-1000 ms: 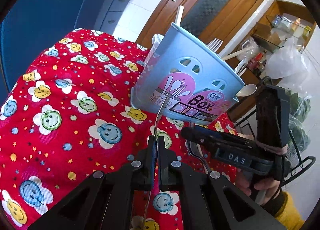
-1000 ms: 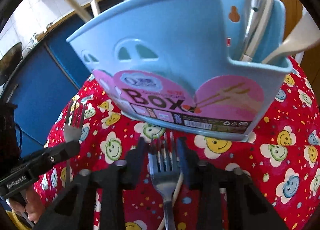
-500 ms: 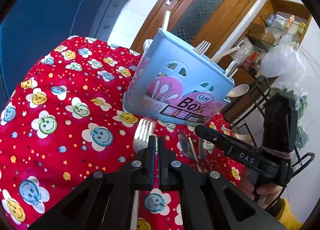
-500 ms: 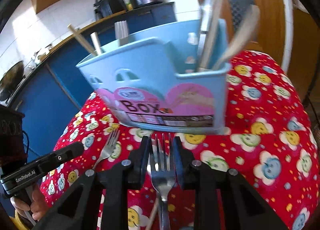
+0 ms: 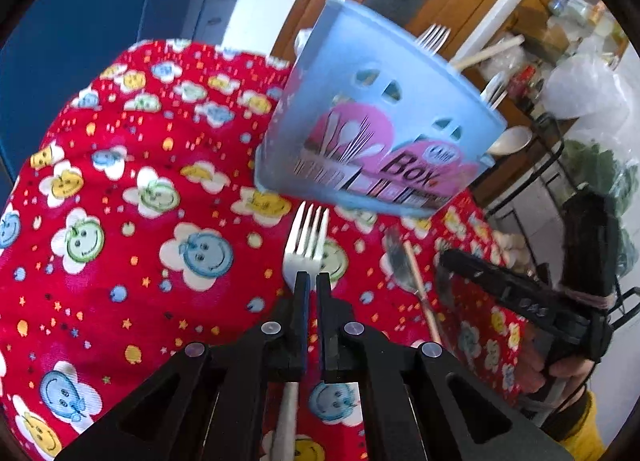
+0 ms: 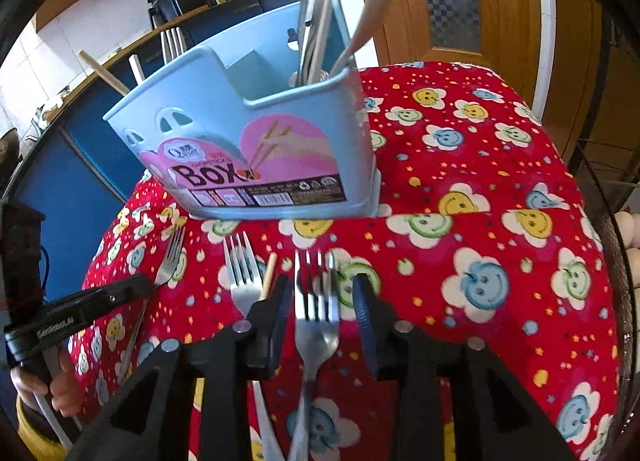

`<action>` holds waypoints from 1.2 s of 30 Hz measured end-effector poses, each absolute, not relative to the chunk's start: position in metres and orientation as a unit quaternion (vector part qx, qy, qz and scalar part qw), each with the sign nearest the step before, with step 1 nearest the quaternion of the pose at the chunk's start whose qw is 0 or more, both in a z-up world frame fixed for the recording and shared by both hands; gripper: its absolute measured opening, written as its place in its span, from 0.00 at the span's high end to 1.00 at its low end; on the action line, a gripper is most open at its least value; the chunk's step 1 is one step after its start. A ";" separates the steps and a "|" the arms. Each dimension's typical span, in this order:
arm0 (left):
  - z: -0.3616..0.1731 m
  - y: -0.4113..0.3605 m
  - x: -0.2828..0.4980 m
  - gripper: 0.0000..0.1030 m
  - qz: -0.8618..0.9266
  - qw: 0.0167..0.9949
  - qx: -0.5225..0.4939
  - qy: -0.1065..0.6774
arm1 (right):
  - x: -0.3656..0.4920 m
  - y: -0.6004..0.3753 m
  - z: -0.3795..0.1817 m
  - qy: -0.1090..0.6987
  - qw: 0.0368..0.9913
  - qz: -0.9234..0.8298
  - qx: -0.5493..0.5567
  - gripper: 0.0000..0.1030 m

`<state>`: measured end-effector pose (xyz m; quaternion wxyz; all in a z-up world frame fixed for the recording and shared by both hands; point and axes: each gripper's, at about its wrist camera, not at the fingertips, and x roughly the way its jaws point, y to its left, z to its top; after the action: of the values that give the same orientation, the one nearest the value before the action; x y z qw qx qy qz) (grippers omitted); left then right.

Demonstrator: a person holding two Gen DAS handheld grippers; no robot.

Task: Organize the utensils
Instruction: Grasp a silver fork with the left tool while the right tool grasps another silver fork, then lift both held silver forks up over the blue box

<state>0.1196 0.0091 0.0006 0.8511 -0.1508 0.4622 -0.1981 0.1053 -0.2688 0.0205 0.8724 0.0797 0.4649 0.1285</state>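
because the right gripper (image 6: 320, 297) jaws have just been opening off their fork (image 6: 316, 317), it may slip onto the tablecloth (image 6: 500, 221); the left gripper (image 5: 312, 285) pinches another fork (image 5: 306, 241) tight.

The blue plastic utensil holder (image 6: 256, 149) stands upright on the red cloth, holding forks, spoons and chopsticks. In front of it, 3 steel forks point tines toward it: 1 at left (image 6: 170, 257), 1 flat beside a wooden chopstick (image 6: 242, 281), 1 at right (image 6: 316, 301), blurred
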 end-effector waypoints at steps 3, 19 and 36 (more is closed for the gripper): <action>-0.003 0.011 0.120 0.97 -0.193 0.846 -0.135 0.479 | 0.099 -0.274 0.018 0.485 0.859 0.138 0.086 0.67; -0.002 -0.010 0.123 0.95 -0.211 0.804 -0.037 0.555 | 0.088 -0.241 0.014 0.581 0.804 0.127 -0.021 0.67; -0.006 -0.030 0.143 0.95 -0.222 0.797 -0.007 0.562 | 0.099 -0.250 0.013 0.576 0.809 0.118 0.020 0.92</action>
<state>0.1427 -0.0299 -0.0064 0.7970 -0.0072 0.5616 -0.2223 0.0992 -0.2504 0.0126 0.8087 0.0204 0.5760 0.1177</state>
